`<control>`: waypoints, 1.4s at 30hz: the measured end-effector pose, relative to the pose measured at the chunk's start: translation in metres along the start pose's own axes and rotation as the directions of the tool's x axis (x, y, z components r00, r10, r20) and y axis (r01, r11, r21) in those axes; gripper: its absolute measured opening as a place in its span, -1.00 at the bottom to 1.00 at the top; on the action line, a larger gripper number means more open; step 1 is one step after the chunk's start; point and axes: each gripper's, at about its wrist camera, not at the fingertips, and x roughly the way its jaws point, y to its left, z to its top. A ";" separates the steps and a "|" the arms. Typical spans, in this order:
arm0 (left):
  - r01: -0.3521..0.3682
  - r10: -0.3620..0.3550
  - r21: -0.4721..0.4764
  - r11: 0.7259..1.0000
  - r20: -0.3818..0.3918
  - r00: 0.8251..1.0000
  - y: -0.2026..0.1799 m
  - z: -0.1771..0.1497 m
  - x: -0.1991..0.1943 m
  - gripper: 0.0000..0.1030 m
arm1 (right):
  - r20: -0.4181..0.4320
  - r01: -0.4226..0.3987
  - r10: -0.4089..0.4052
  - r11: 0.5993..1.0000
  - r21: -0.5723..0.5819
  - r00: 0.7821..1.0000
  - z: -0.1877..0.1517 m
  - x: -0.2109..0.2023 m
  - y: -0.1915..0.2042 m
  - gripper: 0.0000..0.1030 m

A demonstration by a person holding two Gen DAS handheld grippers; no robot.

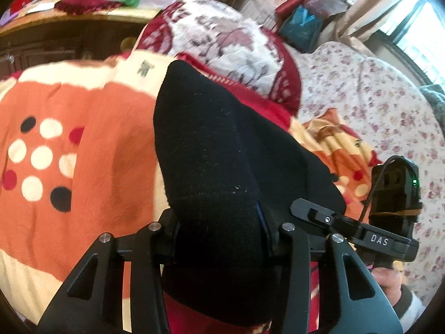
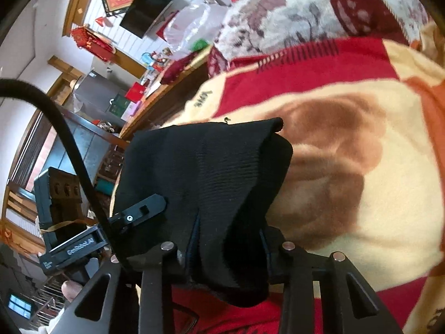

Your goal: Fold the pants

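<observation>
The black pants (image 1: 222,150) are clamped at one edge in both the left gripper (image 1: 222,236) and the right gripper (image 2: 228,250) and held up over the blanket (image 1: 83,128), so a fold seems in progress, and next the cloth probably must be laid flat.

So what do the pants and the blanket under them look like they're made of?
Pants: black, matte knit, probably cotton or wool blend; fine ribbing and lint specks show. Blanket: plush fleece, likely synthetic; fuzzy nap, soft creases, printed dots.
</observation>
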 end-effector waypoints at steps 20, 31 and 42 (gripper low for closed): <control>0.081 -0.080 0.005 0.997 -0.092 0.993 -0.076 -0.020 0.019 -0.18 | 0.051 0.063 -0.064 0.997 0.033 0.997 -0.010 -0.094 -0.027 -0.33; 0.001 0.001 0.010 1.000 -0.151 0.989 -0.063 -0.050 0.066 0.07 | -0.033 0.214 -0.212 0.973 0.081 0.977 -0.034 -0.054 -0.073 -0.11; -0.109 0.118 0.109 0.988 -0.080 0.990 -0.073 -0.049 0.038 0.20 | 0.051 0.335 -0.334 0.942 -0.019 0.941 -0.031 -0.089 -0.043 0.03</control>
